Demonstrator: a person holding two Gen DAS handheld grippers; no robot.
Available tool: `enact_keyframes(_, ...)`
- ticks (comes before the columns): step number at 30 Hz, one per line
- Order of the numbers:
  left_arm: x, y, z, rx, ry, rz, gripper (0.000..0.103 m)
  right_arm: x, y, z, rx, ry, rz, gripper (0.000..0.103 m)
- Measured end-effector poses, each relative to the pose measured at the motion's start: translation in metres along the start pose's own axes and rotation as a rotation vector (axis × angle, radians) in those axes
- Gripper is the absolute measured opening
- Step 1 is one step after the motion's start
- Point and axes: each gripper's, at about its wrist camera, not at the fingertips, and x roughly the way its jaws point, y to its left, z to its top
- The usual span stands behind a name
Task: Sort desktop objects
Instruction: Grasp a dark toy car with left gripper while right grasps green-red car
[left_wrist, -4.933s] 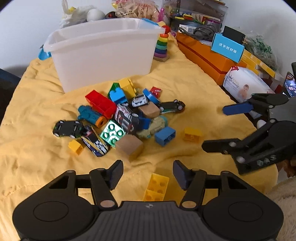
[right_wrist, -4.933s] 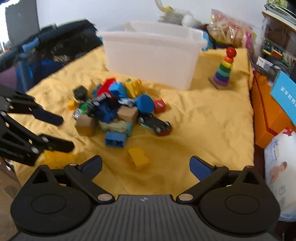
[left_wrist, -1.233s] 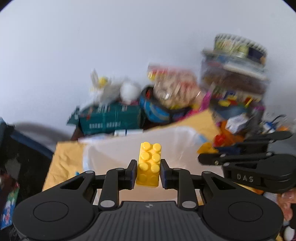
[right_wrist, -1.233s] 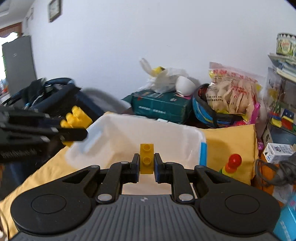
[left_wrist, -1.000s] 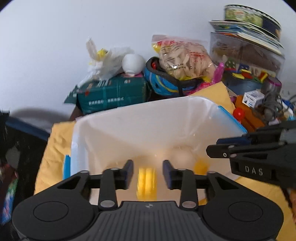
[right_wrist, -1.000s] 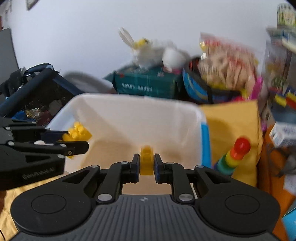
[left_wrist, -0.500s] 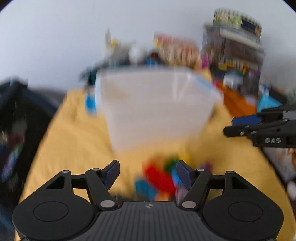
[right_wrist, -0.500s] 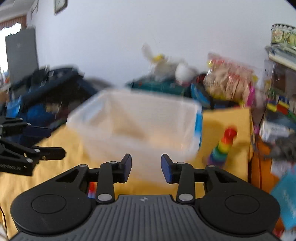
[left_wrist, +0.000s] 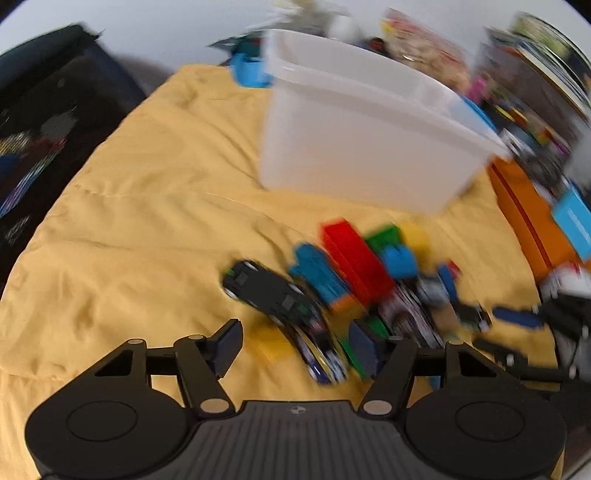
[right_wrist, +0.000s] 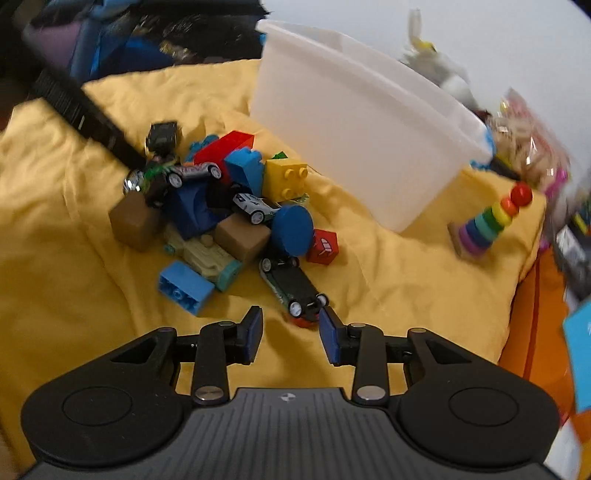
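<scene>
Grippers — left gripper (left_wrist: 299, 349), right gripper (right_wrist: 291, 334) — agape, empty, low over toy pile (right_wrist: 229, 206)

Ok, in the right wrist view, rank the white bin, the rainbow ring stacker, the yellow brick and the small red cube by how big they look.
1. White bin, by far.
2. Rainbow ring stacker.
3. Yellow brick.
4. Red cube, smallest.
The fisheye lens bends things near the edges, so stacker over brick is less sure.

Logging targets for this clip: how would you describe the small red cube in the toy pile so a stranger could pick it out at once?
Start at the big white plastic bin on the yellow cloth and drop to the toy pile in front of it. On the pile's edge nearest the rainbow ring stacker, beside a round blue disc, sits the small red cube. Unlike the long red brick farther back, it has a white picture on its face.
</scene>
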Motion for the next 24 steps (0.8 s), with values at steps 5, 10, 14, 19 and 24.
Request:
enact_keyframes(5, 0.034, 0.024, 0.019, -0.156, 0.089, -0.043, 0.042, 0.017, 0.003, 0.004, -0.048, 0.002, 0.000, 0.037)
enact_keyframes(10, 0.043, 0.030, 0.029, -0.187, 0.076, -0.072, 0.037, 0.025, 0.007, 0.007, -0.039, -0.012, -0.014, 0.022)
enact_keyframes(14, 0.040, 0.033, 0.032, -0.176, 0.047, -0.052, 0.036, 0.023, 0.002, 0.006, 0.052, -0.010, -0.010, 0.022)
enact_keyframes(19, 0.011, 0.015, 0.025, 0.002, -0.030, 0.014, 0.027, 0.004, -0.012, 0.001, 0.215, -0.016, 0.049, 0.019)
enact_keyframes(24, -0.024, -0.005, -0.003, 0.218, -0.036, 0.034, 0.012, -0.023, -0.025, -0.005, 0.374, -0.019, 0.147, 0.019)
